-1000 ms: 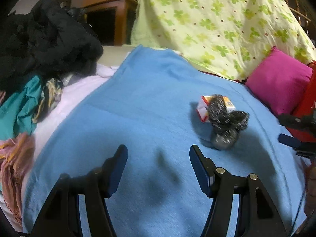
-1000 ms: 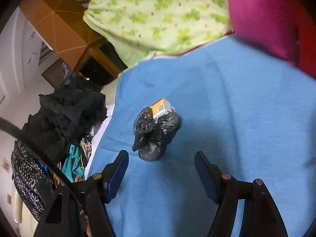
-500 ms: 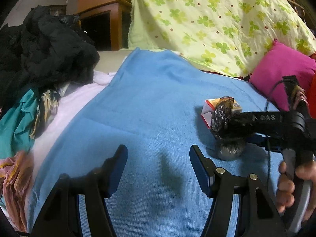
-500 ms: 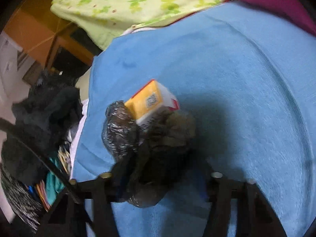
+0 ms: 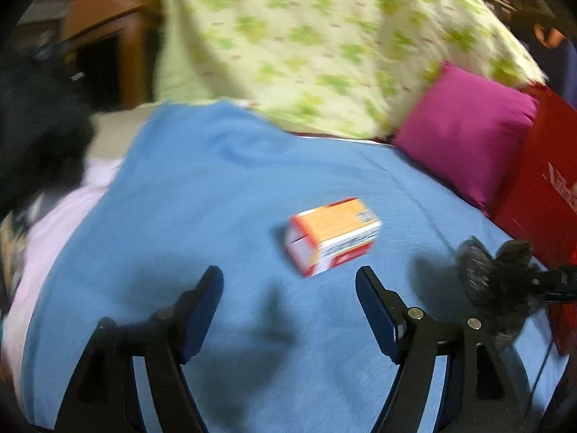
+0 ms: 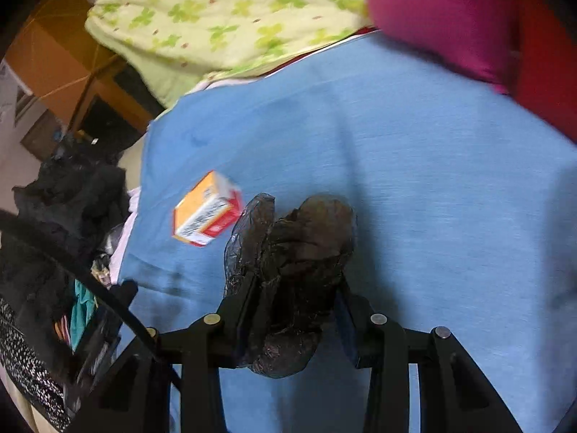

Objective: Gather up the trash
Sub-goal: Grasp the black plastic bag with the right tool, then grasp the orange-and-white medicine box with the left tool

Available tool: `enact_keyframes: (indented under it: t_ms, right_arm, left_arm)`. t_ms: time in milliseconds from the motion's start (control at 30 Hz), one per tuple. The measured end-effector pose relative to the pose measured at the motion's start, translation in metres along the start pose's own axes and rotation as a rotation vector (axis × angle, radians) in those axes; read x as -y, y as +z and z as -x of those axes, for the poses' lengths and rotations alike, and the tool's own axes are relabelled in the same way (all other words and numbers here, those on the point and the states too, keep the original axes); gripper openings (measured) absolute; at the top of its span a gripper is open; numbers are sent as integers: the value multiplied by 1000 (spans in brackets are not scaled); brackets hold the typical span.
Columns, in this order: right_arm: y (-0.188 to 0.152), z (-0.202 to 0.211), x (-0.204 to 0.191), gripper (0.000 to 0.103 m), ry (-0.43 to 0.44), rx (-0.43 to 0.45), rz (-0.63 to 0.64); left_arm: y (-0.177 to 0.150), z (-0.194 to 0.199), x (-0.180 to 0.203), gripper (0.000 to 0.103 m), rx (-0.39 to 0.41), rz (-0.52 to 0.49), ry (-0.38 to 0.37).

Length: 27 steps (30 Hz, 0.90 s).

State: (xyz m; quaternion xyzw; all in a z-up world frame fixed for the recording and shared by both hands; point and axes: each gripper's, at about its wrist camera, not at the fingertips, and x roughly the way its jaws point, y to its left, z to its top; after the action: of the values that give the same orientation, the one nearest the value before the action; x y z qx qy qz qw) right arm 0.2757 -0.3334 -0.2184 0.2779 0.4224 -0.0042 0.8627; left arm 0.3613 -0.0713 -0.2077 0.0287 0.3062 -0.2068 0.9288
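Observation:
A crumpled black plastic bag (image 6: pixel 288 274) is clamped between the fingers of my right gripper (image 6: pixel 292 310) and held above the blue blanket (image 6: pixel 432 187). The bag also shows at the right edge of the left wrist view (image 5: pixel 497 288), with the right gripper (image 5: pixel 519 285) behind it. An orange, white and red carton (image 5: pixel 331 234) lies on its side on the blanket (image 5: pixel 198 216), just ahead of my open, empty left gripper (image 5: pixel 288 299). The carton also shows in the right wrist view (image 6: pixel 205 214), left of the bag.
A green-patterned quilt (image 5: pixel 306 43) and a magenta pillow (image 5: pixel 465 137) lie at the back. A red box (image 5: pixel 541 187) stands at the right. A pile of dark clothes (image 6: pixel 54 216) is heaped at the left, by a wooden cabinet (image 5: pixel 104 36).
My right gripper closed on the black bag and lifted it away to the right, off the carton. The left gripper moved closer to the carton and stayed open.

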Motion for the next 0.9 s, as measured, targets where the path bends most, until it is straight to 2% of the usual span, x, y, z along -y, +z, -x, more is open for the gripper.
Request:
enact_keyframes:
  t_ms: [67,167,267,367,433,700,733,833,867,900]
  right_arm:
    - [-9,17,17,43,-4,2,-20]
    - [-21,26,38,43,19,-31,-74]
    - [-23,18,47,43,33,-80,-85]
    - [-26,11,49,43,28,-101,-69]
    - [-29,7,49,43,20,-110,-56]
    - [-30,5,50,43,20,-113,-22]
    - [-29,4,50,43,19,-114,-23]
    - [-29,3,48,43,12,-111,-16]
    - [-29,2,46,43,8,-108,-10]
    - [-29,1,43,43,2,-104,-4]
  left_arm:
    - [11,-13,8,82,9,-73,-30]
    - [26,-32,16,83,14,-144,-53]
    - [37,-55,21,88,-44,-185,-111]
    - [40,-72,30,88,-83,-257,-93]
    - [41,-80,30,88,-113,-265,-117]
    - [34,-105,24,88,-185,-235,-122]
    - [31,-106,25,86,-194,-241,-127]
    - [26,-108,28,64,-213,-241,-157]
    - [25,-108,29,60,-225,-231,-172]
    - [24,-106,31,60,-225,-223,-189]
